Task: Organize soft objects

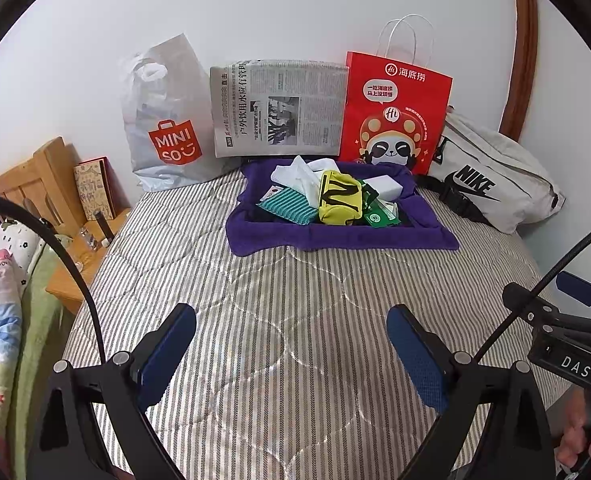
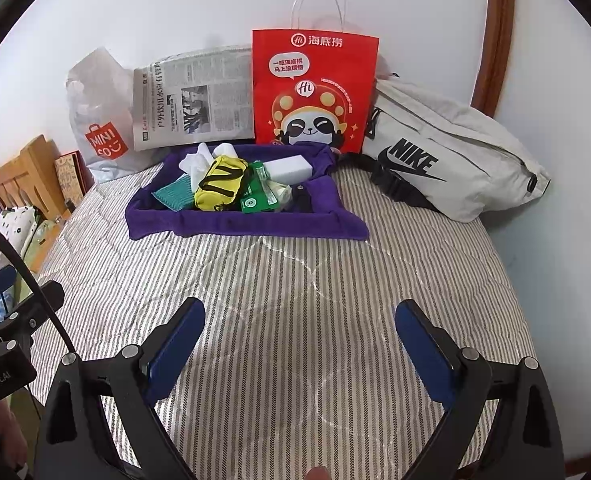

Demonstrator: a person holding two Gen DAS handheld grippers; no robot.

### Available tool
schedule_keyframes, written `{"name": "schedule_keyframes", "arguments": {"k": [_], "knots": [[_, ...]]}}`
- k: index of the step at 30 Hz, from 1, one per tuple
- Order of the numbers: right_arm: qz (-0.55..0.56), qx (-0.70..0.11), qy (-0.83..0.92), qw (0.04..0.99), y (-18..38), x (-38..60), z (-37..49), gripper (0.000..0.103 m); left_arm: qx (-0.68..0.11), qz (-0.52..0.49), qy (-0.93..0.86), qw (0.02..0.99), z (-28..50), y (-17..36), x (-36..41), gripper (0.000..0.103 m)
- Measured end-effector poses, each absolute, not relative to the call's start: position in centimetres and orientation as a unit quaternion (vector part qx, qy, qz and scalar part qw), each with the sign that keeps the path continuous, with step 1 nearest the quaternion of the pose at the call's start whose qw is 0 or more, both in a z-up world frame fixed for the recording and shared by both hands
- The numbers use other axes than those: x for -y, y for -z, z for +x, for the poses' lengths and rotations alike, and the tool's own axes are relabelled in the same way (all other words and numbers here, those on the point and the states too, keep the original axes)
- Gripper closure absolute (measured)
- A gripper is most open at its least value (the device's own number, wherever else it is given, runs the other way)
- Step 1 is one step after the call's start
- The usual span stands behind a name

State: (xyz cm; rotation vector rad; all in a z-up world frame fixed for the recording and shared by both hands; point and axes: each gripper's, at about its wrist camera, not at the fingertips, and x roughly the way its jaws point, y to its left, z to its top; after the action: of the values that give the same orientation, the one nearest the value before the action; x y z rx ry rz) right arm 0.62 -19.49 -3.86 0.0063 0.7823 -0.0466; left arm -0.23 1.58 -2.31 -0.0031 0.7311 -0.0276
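I see the left gripper (image 1: 291, 344) and right gripper (image 2: 299, 340) both spread, empty. At 12 o'clock, the yellow pouch (image 1: 339, 199) hides items in the purple tray (image 1: 335, 236).

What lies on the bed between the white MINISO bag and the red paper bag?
A folded newspaper stands against the wall between the MINISO bag and the red paper bag; both wrist views show it.

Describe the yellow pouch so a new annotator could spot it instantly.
Find the red paper bag standing against the wall at the far end of the striped bed. In front of it lies a purple towel holding a small pile. The yellow pouch sits in the pile's middle, the only yellow item, crossed by black straps.
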Motion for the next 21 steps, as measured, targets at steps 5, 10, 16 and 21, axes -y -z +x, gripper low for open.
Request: {"name": "schedule_keyframes", "arguments": {"k": [5,10,16,21], "knots": [[0.002,-0.382,0.023,0.924,3.87,19.52,0.59,0.008,-0.36,-0.001,0.014,0.933,-0.22,2.29,-1.58,0.006],[0.003,-0.382,0.025,0.924,3.79,19.82,0.54,0.008,-0.359,-0.001,0.014,0.933,-0.27,2.27,-1.67,0.006],[0.004,-0.381,0.025,0.924,3.72,20.06,0.46,0.008,-0.359,-0.002,0.015,0.933,-0.29,2.36,-1.63,0.006],[0.002,-0.382,0.025,0.924,3.61,20.22,0.5,0.008,-0.358,0.0,0.015,0.934,-0.26,2.41,-1.6,0.006]]}}
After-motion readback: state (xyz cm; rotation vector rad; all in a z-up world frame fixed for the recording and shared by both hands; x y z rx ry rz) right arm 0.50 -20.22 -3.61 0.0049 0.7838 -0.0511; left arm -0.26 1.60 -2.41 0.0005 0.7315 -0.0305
